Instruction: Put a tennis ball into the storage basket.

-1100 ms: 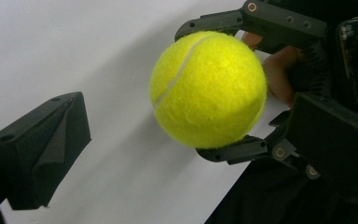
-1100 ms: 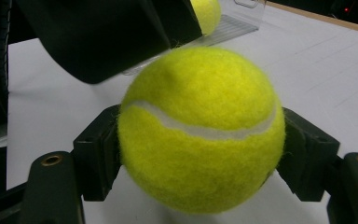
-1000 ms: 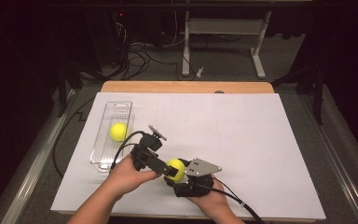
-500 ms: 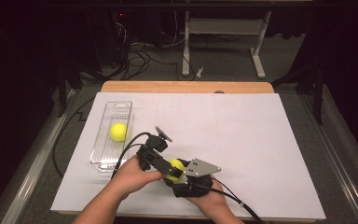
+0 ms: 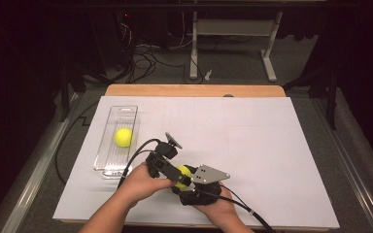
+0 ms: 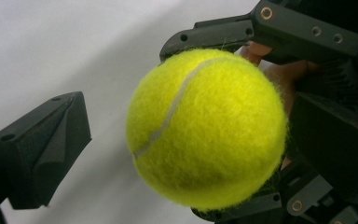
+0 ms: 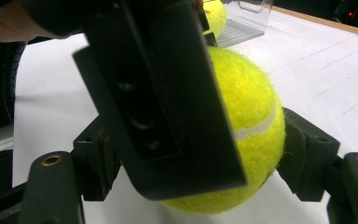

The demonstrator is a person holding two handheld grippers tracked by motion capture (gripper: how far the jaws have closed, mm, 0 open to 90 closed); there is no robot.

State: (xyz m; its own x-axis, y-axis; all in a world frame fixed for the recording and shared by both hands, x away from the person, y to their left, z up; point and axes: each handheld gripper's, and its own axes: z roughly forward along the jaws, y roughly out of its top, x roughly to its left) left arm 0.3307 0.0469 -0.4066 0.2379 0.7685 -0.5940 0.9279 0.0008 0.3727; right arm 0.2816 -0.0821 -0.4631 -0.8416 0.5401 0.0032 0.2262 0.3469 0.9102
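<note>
A yellow tennis ball [image 5: 182, 175] is held just above the white table sheet near the front edge. My right gripper [image 5: 188, 183] is shut on it; in the right gripper view its jaws press the tennis ball [image 7: 251, 107] from both sides. My left gripper [image 5: 174, 171] stands open around the same ball. In the left gripper view the tennis ball [image 6: 205, 126] sits between its jaws, with a clear gap to the left fingertip [image 6: 42, 149]. A left jaw crosses the right gripper view and hides part of the ball.
A clear plastic tray [image 5: 108, 160] lies at the left of the sheet with a second tennis ball [image 5: 123, 137] in it. The tray [image 7: 251, 18] and that ball [image 7: 214, 14] also appear beyond the jaws. The sheet [image 5: 262, 141] stretches to the right.
My left gripper has slid a little to the right, bringing its open jaws around the ball. The right gripper and ball have stayed put.
</note>
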